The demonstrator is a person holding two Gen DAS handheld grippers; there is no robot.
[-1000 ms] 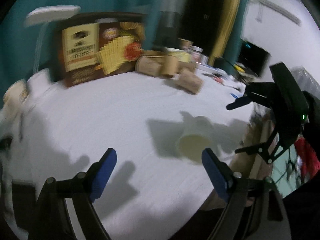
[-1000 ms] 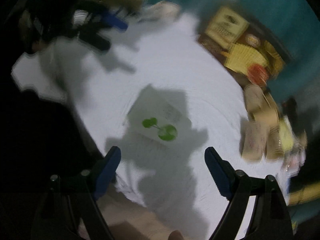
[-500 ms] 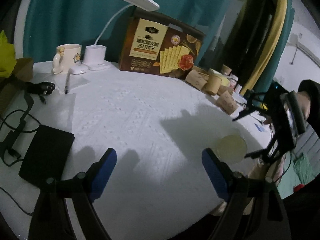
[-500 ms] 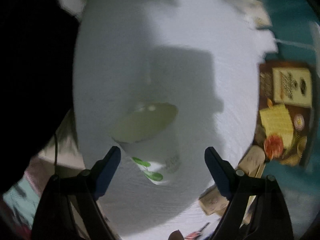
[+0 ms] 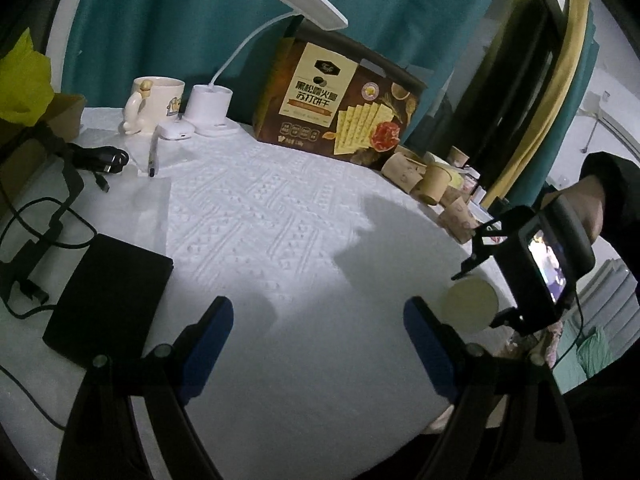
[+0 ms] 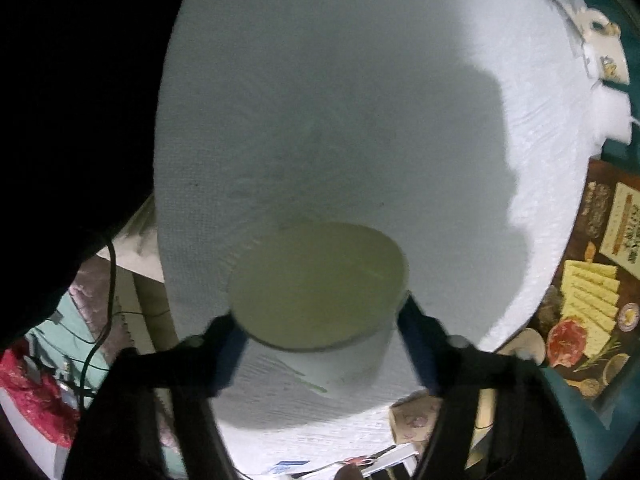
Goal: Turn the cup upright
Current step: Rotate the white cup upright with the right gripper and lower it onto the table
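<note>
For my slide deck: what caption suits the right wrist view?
Right gripper jaws closed on a white paper cup over the white tablecloth.

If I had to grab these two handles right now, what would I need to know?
Right tool: its jaws have just been closing and now clamp the white paper cup by its sides, near the table's edge.
Left tool: open, empty, over bare tablecloth.
Cup: the pale round face points up at the right camera; whether that is the mouth or the base I cannot tell.
Done: cup gripped.
Left: check that it stands mouth up, turn it if not, then let go.
</note>
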